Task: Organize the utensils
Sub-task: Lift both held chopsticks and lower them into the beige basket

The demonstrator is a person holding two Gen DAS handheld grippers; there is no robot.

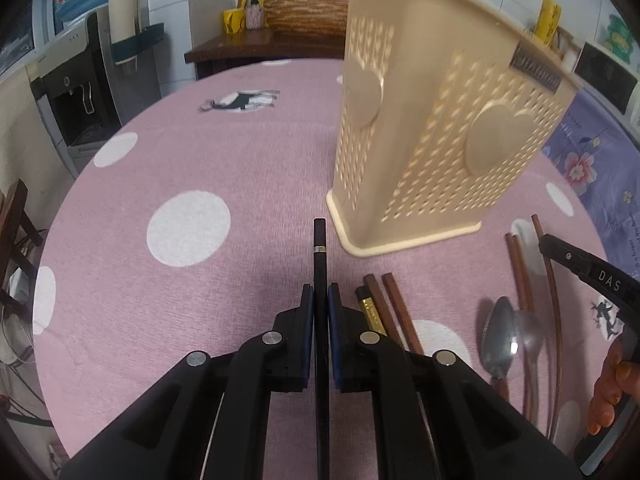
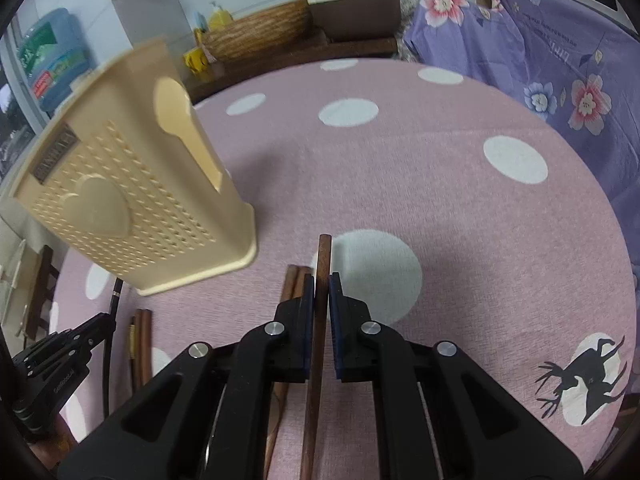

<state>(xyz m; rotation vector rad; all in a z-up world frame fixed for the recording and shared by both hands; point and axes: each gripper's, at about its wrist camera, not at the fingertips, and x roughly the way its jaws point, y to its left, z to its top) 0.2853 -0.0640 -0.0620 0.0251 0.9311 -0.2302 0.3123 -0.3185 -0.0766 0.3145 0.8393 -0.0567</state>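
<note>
Both grippers clamped on chopsticks beside the beige holder.

Left gripper [image 1: 320, 294], low centre of its view, pinched narrow on a black chopstick [image 1: 319, 248] with a metal band, tip aimed toward the perforated utensil holder [image 1: 432, 128] standing upright at upper right on the pink dotted tablecloth [image 1: 192, 152]. Right gripper [image 2: 321, 282] likewise squeezed on a brown chopstick [image 2: 323, 256], holder at upper left there. Lying flat at lower right of the left view: more brown chopsticks [image 1: 394, 312] and a metal spoon [image 1: 498, 340].
</note>
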